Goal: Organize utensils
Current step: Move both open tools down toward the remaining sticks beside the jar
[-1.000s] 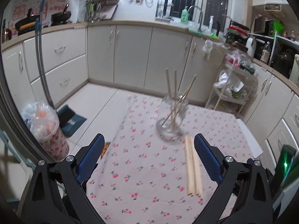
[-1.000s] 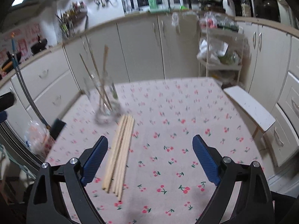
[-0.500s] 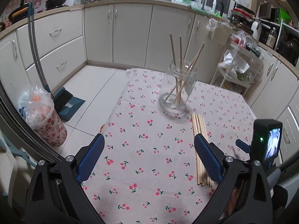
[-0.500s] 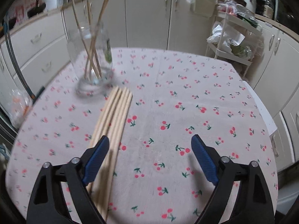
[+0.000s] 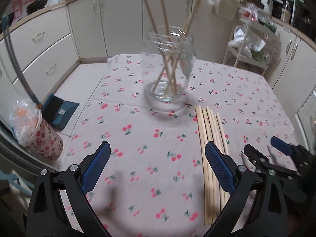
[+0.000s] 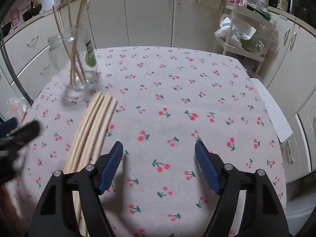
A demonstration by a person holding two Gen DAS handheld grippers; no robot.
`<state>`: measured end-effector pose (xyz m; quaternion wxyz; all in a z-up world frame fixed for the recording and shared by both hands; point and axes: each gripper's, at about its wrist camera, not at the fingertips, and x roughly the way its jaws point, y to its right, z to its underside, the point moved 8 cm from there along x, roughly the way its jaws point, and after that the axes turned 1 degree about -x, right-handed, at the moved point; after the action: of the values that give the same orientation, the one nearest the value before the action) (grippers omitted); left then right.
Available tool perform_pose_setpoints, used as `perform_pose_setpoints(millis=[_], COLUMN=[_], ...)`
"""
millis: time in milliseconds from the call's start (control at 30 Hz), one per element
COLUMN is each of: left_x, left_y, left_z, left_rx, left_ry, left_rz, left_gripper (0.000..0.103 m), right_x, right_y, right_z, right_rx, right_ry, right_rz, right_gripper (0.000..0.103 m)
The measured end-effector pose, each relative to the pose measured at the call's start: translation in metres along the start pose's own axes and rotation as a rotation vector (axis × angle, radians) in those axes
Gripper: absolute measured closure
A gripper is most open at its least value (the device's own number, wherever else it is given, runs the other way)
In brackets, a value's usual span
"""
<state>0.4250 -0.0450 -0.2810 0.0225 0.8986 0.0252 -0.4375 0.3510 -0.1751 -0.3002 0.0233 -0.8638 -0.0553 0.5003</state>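
A clear glass jar stands on the cherry-print table with several wooden chopsticks upright in it. A bundle of loose chopsticks lies flat in front of it. My left gripper hovers open over bare cloth, its right finger above the bundle. My right gripper is open with its jaws closing, only cloth between them, its left finger over the bundle's near end. In the left wrist view the right gripper appears just right of the bundle. The left gripper is a blur.
A flowered bin with a plastic bag and a dark dustpan sit on the floor left of the table. Cream cabinets run behind. A white wire rack stands at the far right, a white board by the table's right edge.
Both grippers have come down and forward toward the table, so jar and chopsticks loom larger. The right gripper's jaws have narrowed. It now shows in the left wrist view.
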Motion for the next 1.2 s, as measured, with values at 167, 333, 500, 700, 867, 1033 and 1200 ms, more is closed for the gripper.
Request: perform_pose_setpoints(millis=[167,333,500,700,867,1033,1200], left_x=[0.025,0.047,0.063,0.065,0.059,0.059,0.058], left_y=[0.014,0.023,0.028,0.019,-0.006,-0.016,-0.019], left_z=[-0.010,-0.012,-0.007,-0.008,-0.007,-0.007,-0.007], left_rx=[0.034,0.065,0.073,0.059,0.040,0.041,0.042], left_ry=[-0.018,-0.051,-0.091,-0.101,-0.104,-0.119,-0.113], left_rz=[-0.038,-0.034,-0.019,-0.019,-0.055,-0.033,-0.020], left_gripper=[0.011,0.011,0.011,0.013,0.023,0.030,0.031], right_x=[0.000,-0.002,-0.004,-0.001,0.001,0.011,0.025], right_y=[-0.003,0.006,0.012,0.009,0.001,-0.018,-0.028], right_z=[-0.001,0.001,0.001,0.002,-0.004,-0.013,-0.020], right_rx=[0.022,0.044,0.061,0.056,0.037,-0.002,0.003], right_ry=[0.009,0.014,0.016,0.014,0.019,0.006,-0.026], right_rz=[-0.037,-0.023,-0.028,-0.041,-0.054,-0.081,-0.126], right_gripper=[0.030,0.030,0.027,0.027,0.027,0.037,0.057])
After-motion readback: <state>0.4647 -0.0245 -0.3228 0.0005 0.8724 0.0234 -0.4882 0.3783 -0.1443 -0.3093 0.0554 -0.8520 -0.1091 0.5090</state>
